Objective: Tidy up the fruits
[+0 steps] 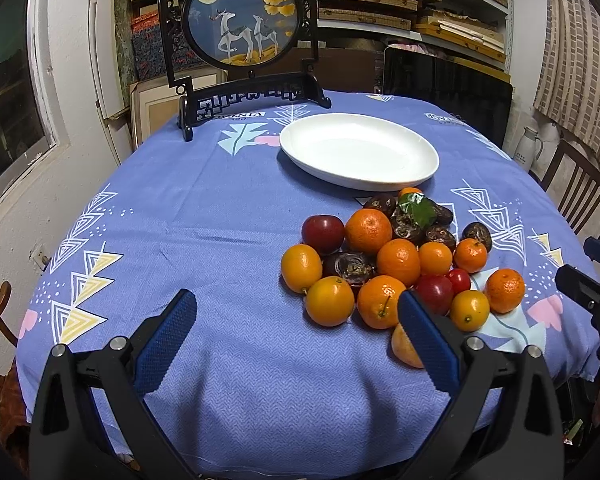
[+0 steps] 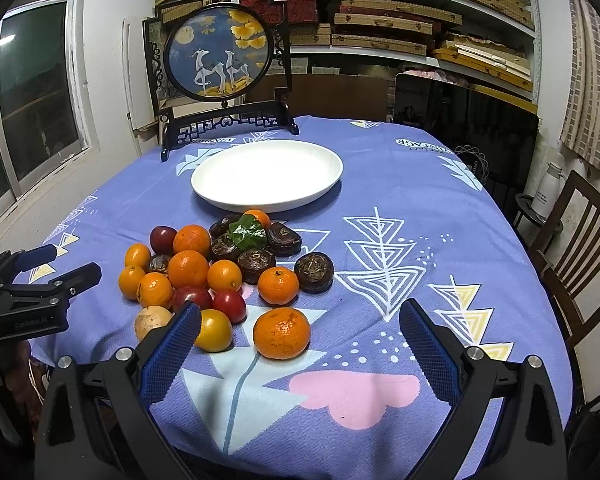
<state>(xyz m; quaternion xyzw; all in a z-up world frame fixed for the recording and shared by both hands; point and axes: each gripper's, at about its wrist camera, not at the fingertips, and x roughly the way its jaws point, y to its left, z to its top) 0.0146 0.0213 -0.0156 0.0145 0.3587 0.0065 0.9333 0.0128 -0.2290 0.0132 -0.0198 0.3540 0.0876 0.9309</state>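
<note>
Both grippers, left gripper (image 1: 296, 320) and right gripper (image 2: 300, 328), have jaws spread wide, holding nothing; fruit pile (image 1: 396, 264) sits just ahead, white plate (image 1: 360, 152) beyond.

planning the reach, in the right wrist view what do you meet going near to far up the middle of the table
right gripper → lone mandarin on the tablecloth → second mandarin → dark water chestnut → green leaf → empty white plate → deer screen
</note>
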